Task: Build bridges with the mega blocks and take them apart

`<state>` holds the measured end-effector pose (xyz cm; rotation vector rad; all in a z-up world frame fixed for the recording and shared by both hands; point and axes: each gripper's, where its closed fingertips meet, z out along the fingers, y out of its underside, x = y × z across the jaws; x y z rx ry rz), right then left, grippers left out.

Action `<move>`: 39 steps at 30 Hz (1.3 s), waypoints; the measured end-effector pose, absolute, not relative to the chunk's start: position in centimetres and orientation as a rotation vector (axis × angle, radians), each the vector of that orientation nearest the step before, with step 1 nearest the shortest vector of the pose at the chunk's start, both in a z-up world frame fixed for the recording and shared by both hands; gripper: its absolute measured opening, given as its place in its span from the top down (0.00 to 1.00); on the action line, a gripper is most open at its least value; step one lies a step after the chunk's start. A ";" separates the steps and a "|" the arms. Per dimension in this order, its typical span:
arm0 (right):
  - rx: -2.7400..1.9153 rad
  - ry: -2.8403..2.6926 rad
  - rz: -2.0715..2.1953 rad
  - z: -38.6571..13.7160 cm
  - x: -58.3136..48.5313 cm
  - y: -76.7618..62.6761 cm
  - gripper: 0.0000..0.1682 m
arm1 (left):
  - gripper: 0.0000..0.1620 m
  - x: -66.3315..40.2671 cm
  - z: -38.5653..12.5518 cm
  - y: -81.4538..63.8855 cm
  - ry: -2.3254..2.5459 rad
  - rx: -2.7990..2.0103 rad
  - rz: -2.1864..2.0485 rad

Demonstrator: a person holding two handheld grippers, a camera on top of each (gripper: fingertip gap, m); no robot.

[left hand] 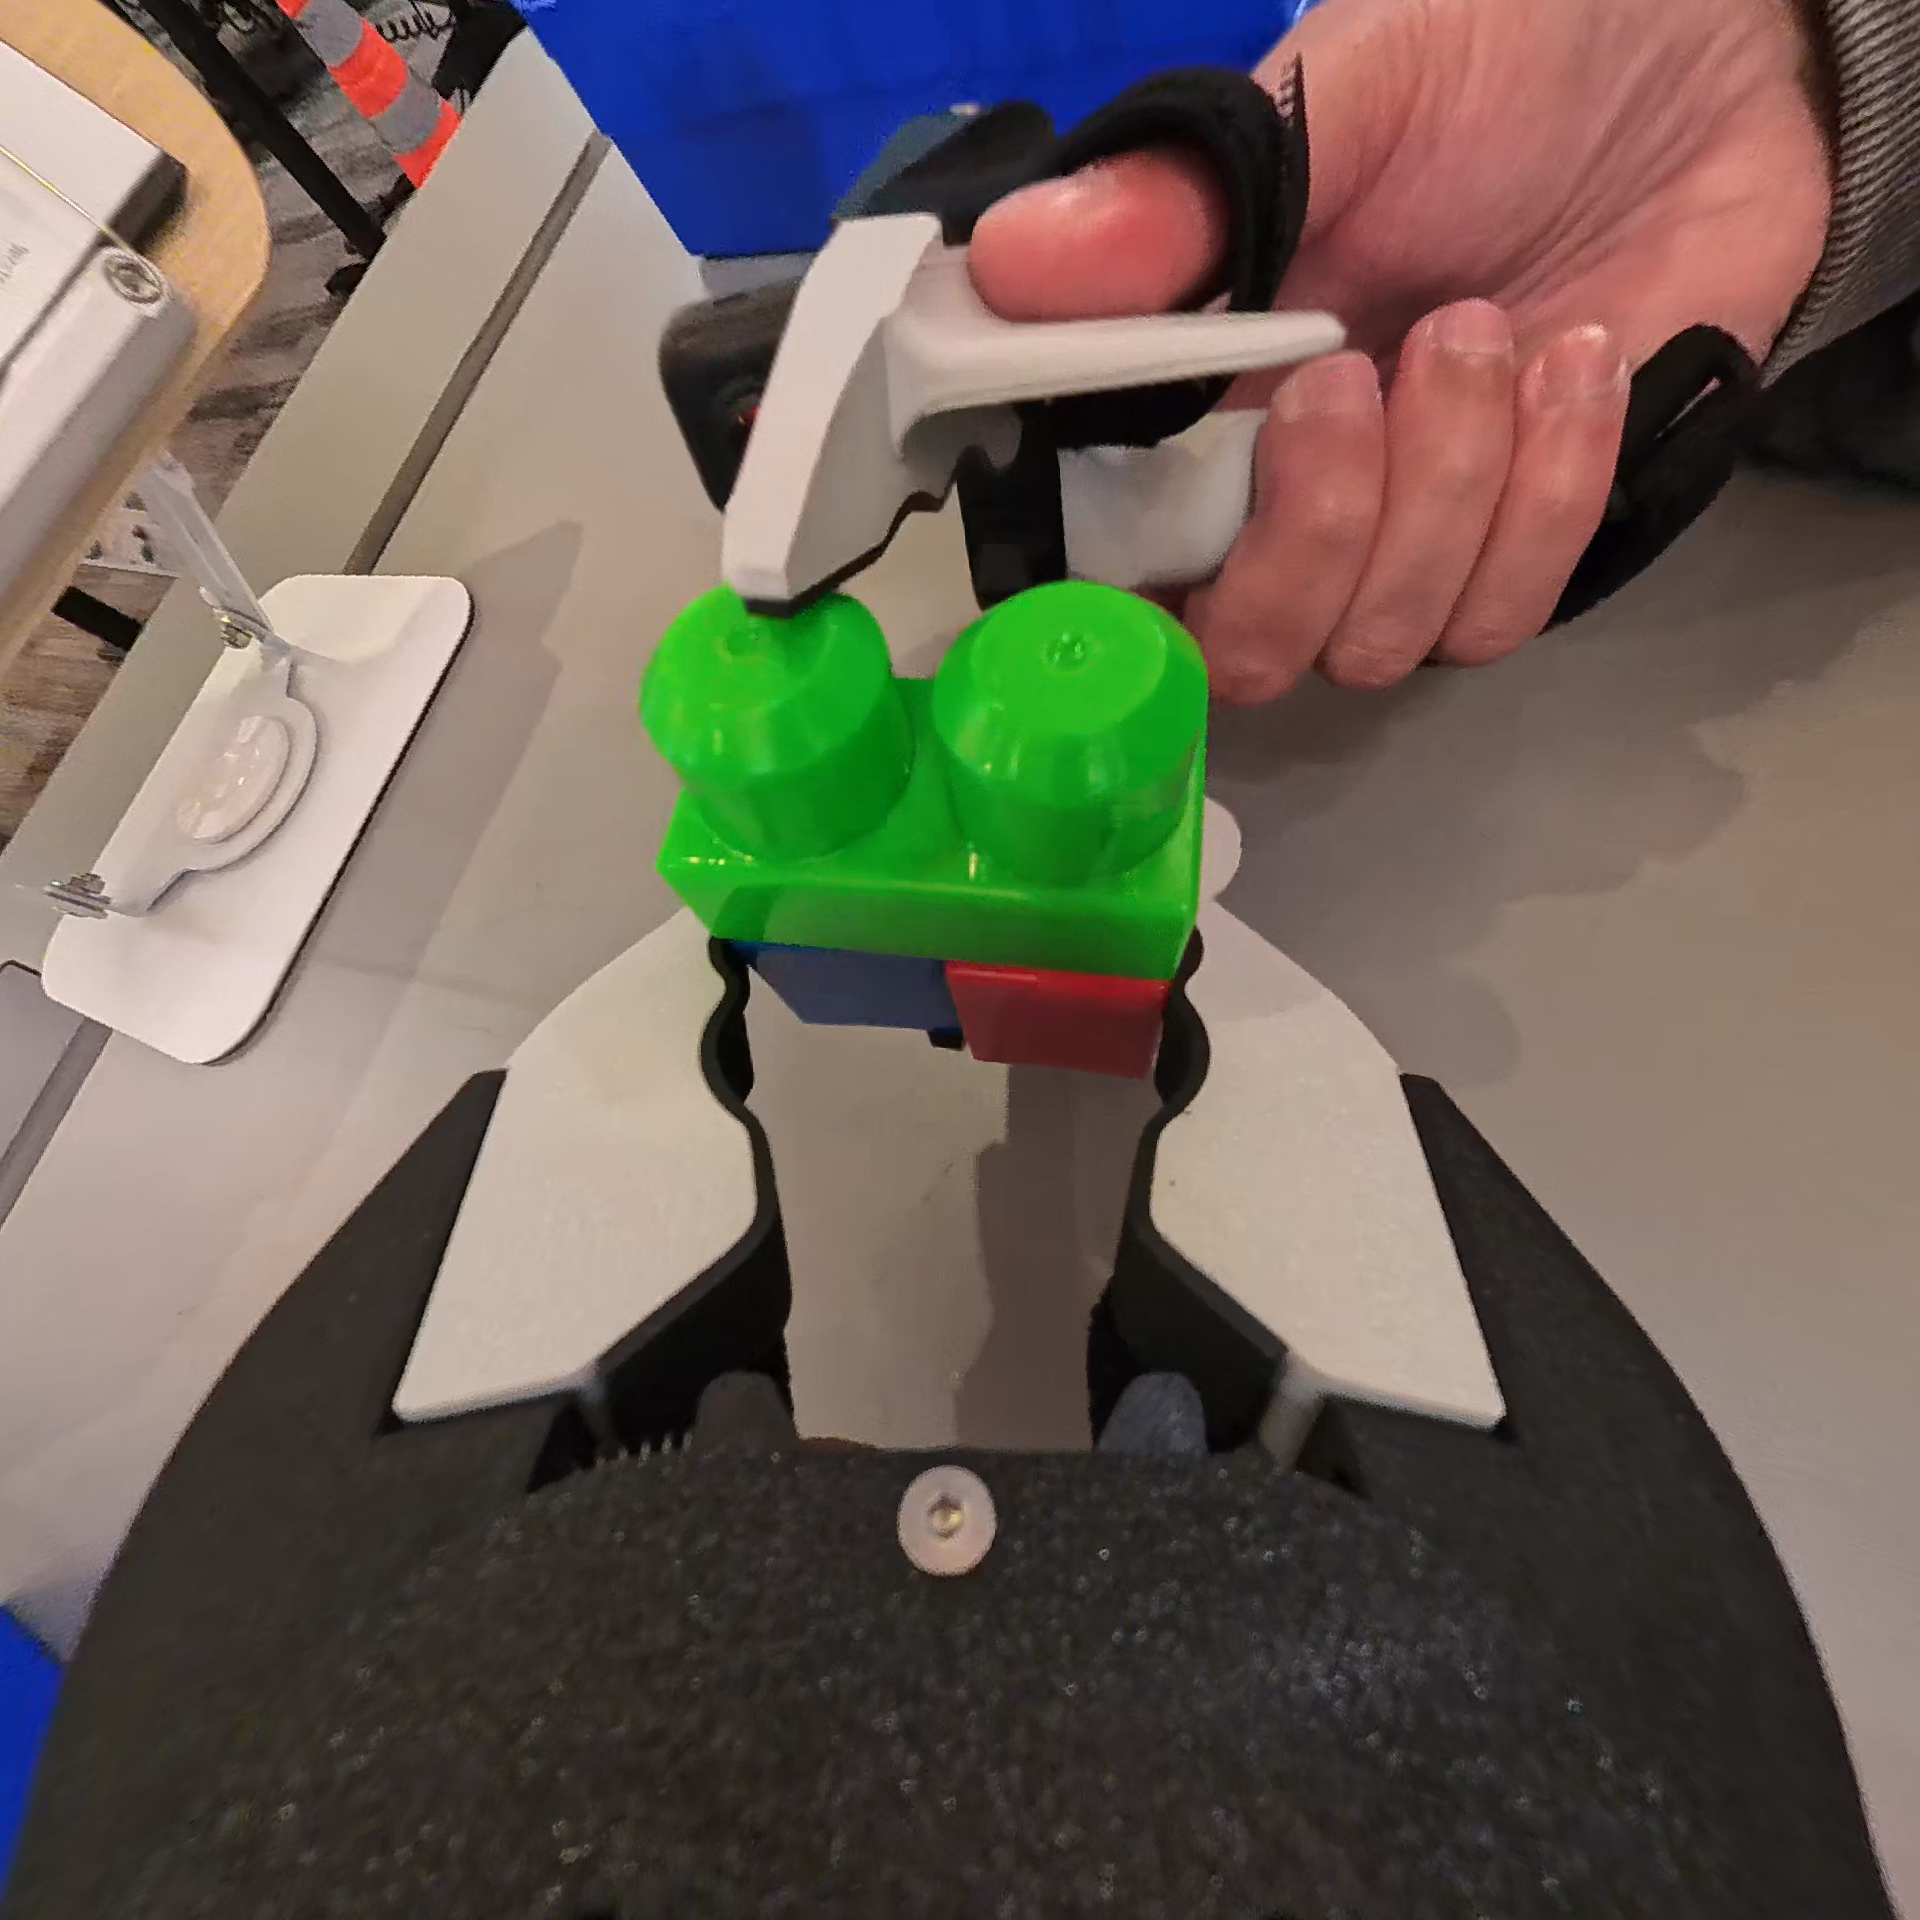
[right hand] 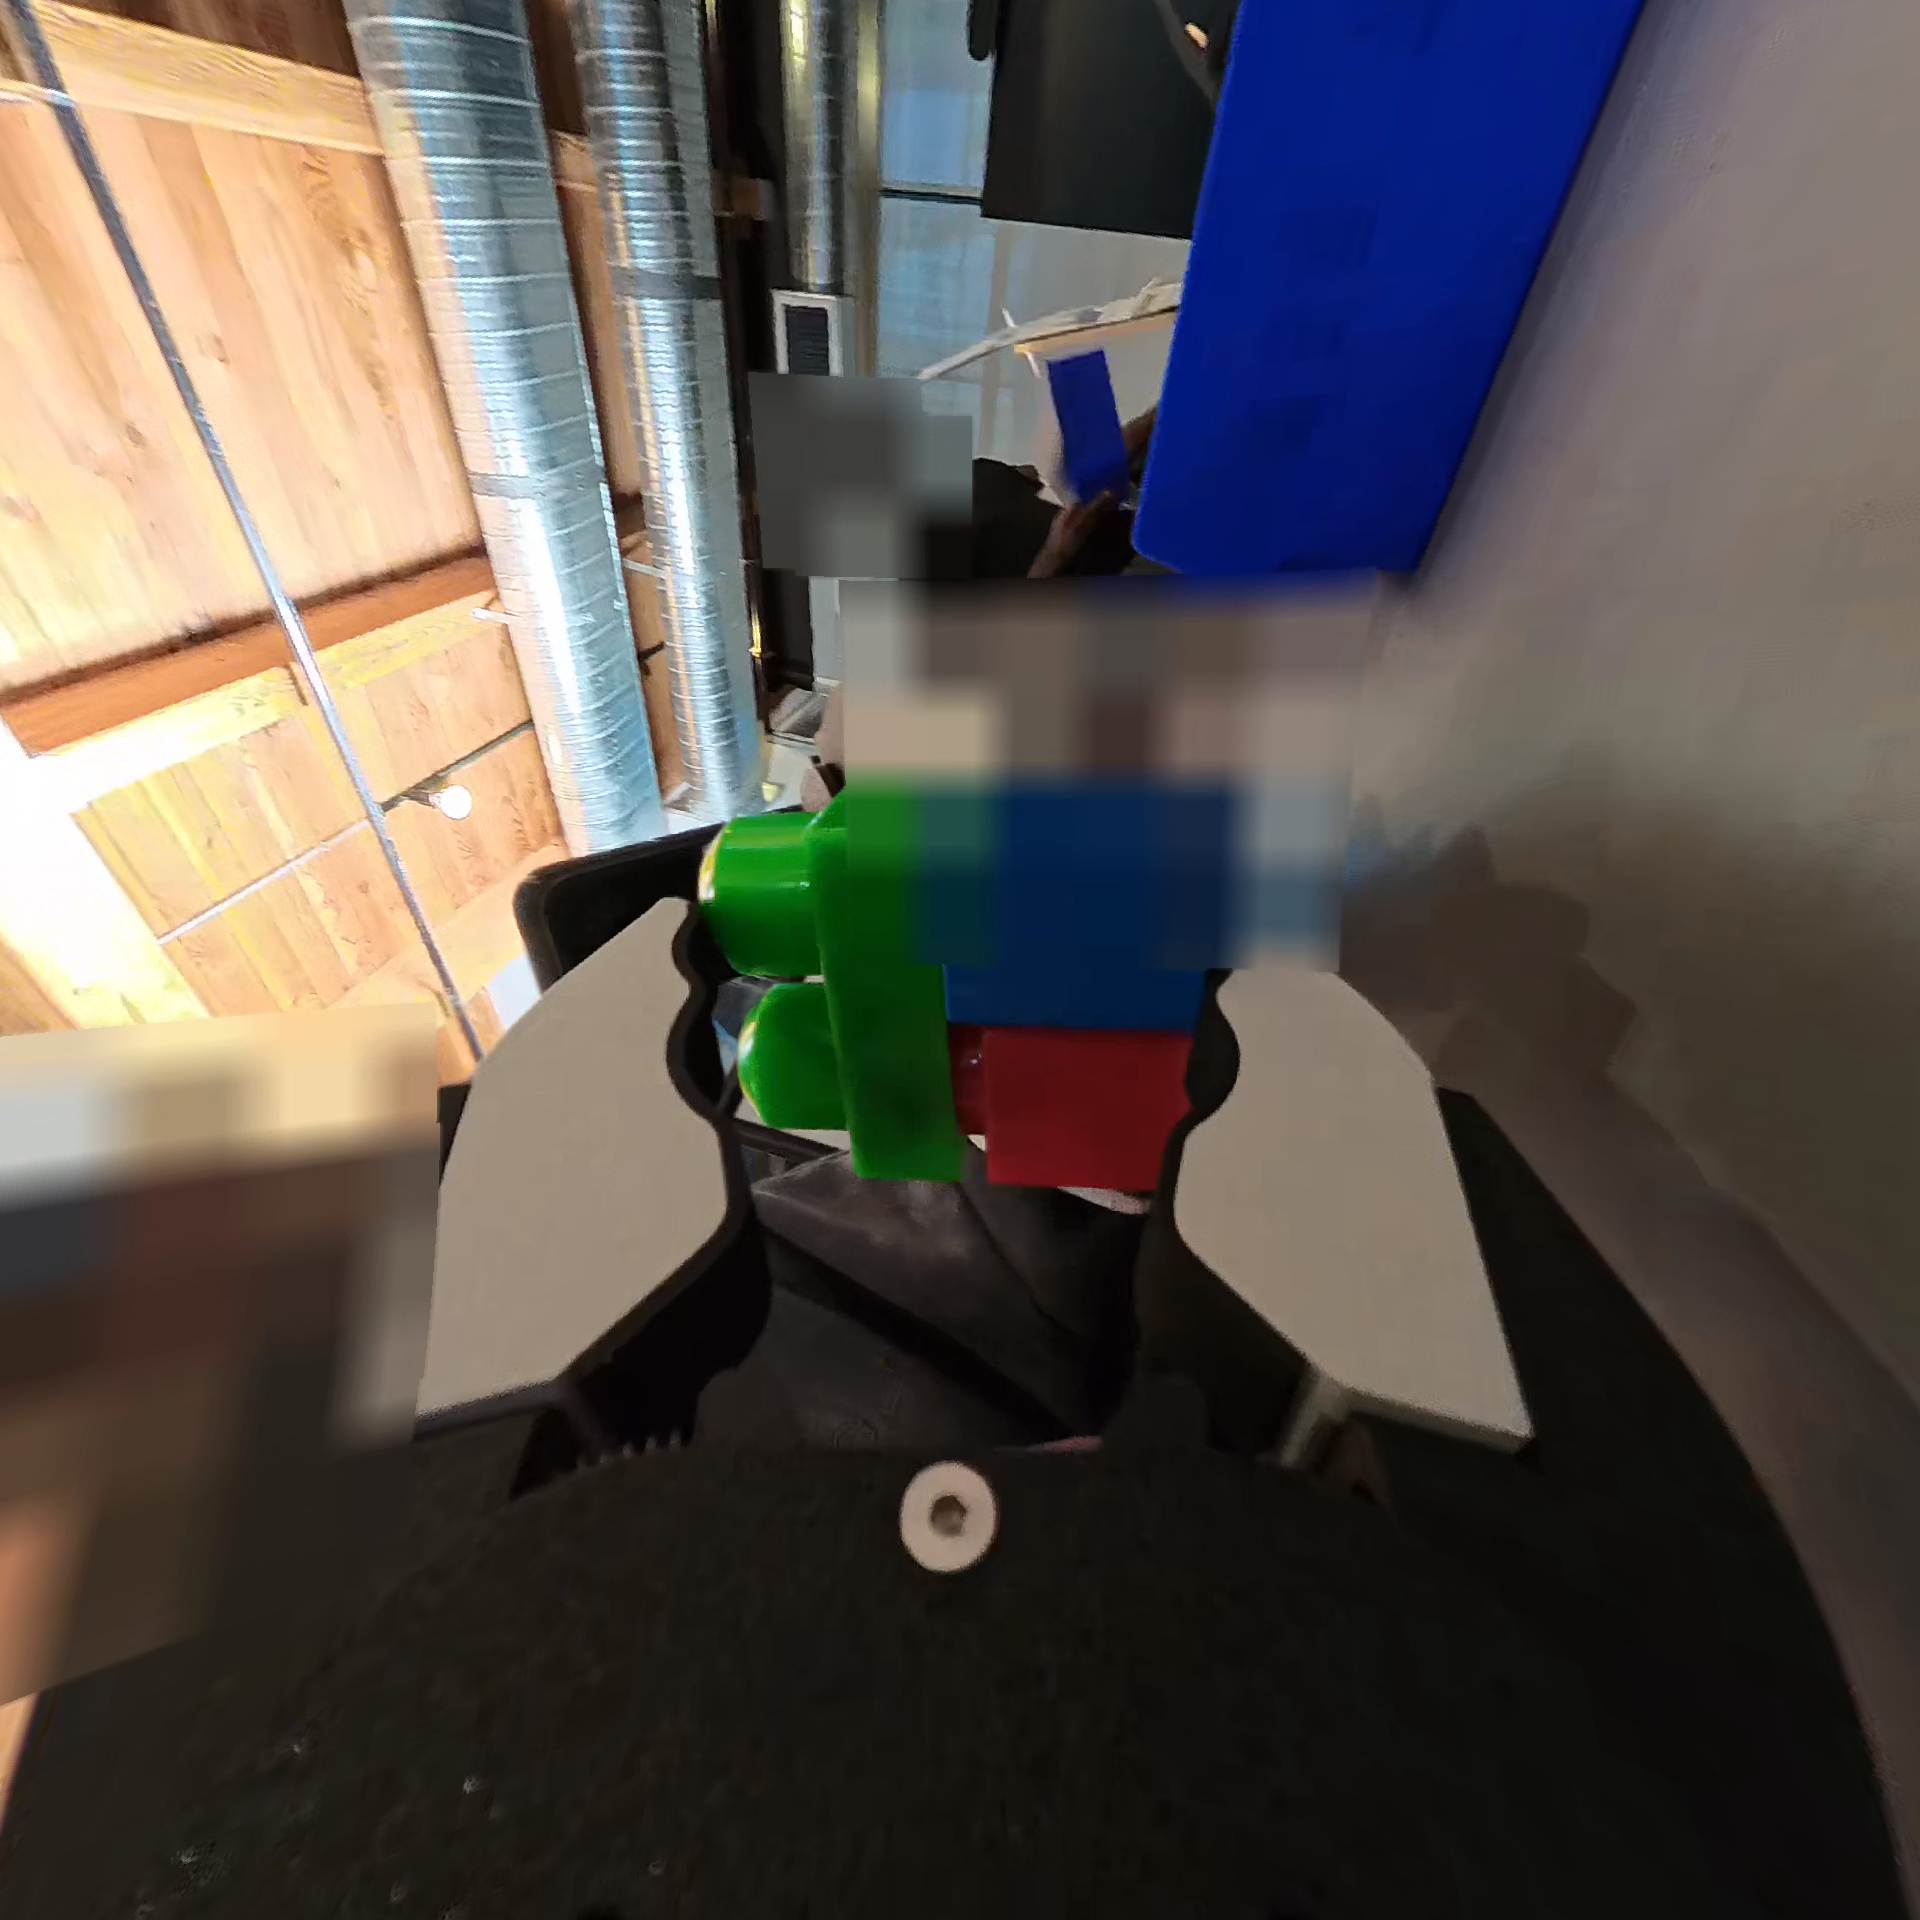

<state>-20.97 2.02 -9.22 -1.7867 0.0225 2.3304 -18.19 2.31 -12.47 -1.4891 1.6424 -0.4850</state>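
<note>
A small bridge sits between my left gripper's [left hand: 956, 987] fingers: a green two-stud block [left hand: 935, 821] on top of a blue block [left hand: 852, 987] and a red block [left hand: 1060, 1018]. The left pads press the outer sides of the blue and red blocks. My right gripper [right hand: 951, 1018], rolled on its side, spans the bridge from top to bottom. One pad is on the green block's [right hand: 883, 1039] studs. The other pad is against the bases of the red block [right hand: 1081, 1107] and the blue block [right hand: 1081, 997]. In the left wrist view a right fingertip [left hand: 769, 582] rests on the left stud.
The person's hand [left hand: 1507, 364] holds the right gripper just behind the bridge. A white pad with a metal bracket [left hand: 260, 810] lies on the grey table [left hand: 1558, 1039] to the left. A blue bin [left hand: 883, 104] stands at the back and also shows in the right wrist view [right hand: 1382, 260]. My left and right fingertips are right by each other.
</note>
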 end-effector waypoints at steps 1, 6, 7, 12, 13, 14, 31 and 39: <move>-1.755 0.017 2.338 -9.0 -21.0 2.0 0.48 | 0.53 -18.3 -12.3 2.3 1.642 -1.489 -0.485; -1.672 -0.056 2.340 -7.9 -20.6 1.2 0.39 | 0.53 -18.5 -11.8 2.1 1.641 -1.486 -0.474; -1.700 -0.072 2.307 -8.0 -20.6 1.1 0.37 | 0.53 -18.6 -12.0 2.1 1.647 -1.485 -0.456; -1.856 -0.133 2.110 -9.5 -20.4 0.9 0.32 | 0.53 -19.1 -12.5 2.7 1.637 -1.490 -0.392; -1.890 -0.141 2.081 -9.9 -20.5 0.7 0.34 | 0.53 -19.2 -12.5 2.7 1.632 -1.492 -0.394; -1.926 -0.156 2.066 -10.4 -20.8 0.4 0.33 | 0.53 -19.2 -12.3 2.7 1.620 -1.488 -0.407; -1.792 -0.217 2.239 -10.2 -21.9 -1.1 0.43 | 0.53 -18.4 -12.2 2.3 1.590 -1.489 -0.495; -1.707 -0.247 2.351 -9.0 -21.6 -2.0 0.44 | 0.53 -18.0 -11.1 1.3 1.569 -1.426 -0.603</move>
